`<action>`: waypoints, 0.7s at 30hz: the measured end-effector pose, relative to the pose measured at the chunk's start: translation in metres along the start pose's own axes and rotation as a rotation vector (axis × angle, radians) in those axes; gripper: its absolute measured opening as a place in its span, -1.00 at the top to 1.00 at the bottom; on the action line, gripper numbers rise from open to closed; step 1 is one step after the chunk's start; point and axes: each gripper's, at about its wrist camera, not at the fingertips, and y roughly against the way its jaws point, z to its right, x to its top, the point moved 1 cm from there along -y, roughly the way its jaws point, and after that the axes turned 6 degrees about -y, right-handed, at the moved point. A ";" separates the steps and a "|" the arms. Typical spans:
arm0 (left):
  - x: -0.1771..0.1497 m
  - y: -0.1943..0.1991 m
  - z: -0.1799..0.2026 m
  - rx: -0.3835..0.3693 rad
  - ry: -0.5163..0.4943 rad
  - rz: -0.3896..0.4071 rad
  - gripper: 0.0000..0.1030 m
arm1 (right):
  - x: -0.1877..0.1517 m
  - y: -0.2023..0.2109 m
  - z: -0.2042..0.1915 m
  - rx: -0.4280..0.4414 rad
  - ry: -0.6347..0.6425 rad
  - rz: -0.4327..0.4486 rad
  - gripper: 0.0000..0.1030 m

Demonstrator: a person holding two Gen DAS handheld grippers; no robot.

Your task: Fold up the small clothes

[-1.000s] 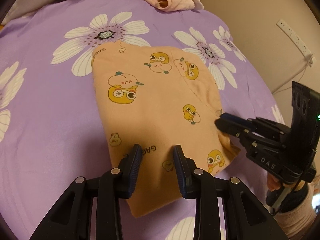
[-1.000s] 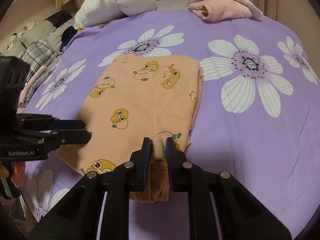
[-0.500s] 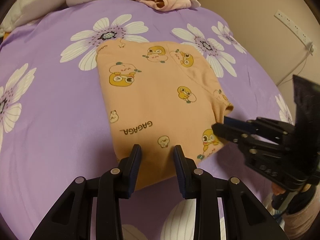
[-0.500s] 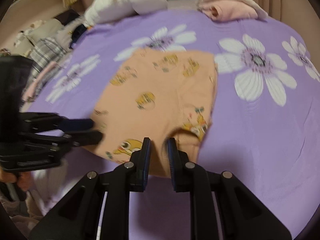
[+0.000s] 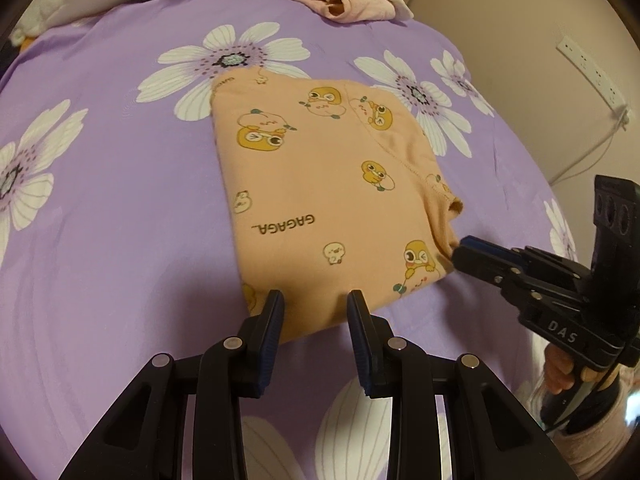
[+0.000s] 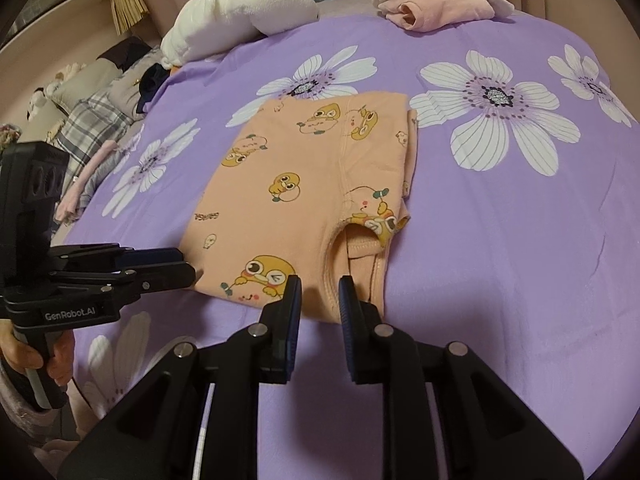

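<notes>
A small peach garment with yellow duck prints [image 5: 332, 192] lies folded flat on the purple flowered bed sheet [image 5: 100, 208]; it also shows in the right wrist view [image 6: 304, 196]. My left gripper [image 5: 316, 304] is open and empty at the garment's near edge. My right gripper [image 6: 320, 288] is open and empty, its tips at the near hem by the leg opening. In the left wrist view the right gripper [image 5: 464, 250] sits at the garment's right corner. In the right wrist view the left gripper [image 6: 180, 264] sits at its left corner.
A folded pink and cream pile [image 6: 436, 6] lies at the far edge of the bed. A white rolled towel [image 6: 240, 16] lies at the back left. More clothes and a plaid item [image 6: 92, 128] lie off the left side. A wall with a power strip [image 5: 592, 72] is on the right.
Both grippers have drawn back toward me from over the garment to its near edge. The right gripper's jaws have opened wider and let go of the hem.
</notes>
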 end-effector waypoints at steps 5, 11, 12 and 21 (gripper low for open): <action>-0.001 0.006 -0.009 -0.010 0.058 0.007 0.05 | 0.001 0.008 0.003 0.029 -0.038 0.012 0.38; 0.000 0.013 -0.020 -0.048 0.121 0.033 -0.03 | 0.002 0.009 0.016 0.067 -0.136 0.009 0.02; 0.001 0.013 -0.021 -0.050 0.124 0.034 -0.03 | 0.002 0.009 0.018 0.070 -0.147 0.008 0.02; 0.004 0.010 -0.030 -0.061 0.151 0.032 -0.03 | 0.008 0.006 0.031 0.118 -0.236 0.003 -0.07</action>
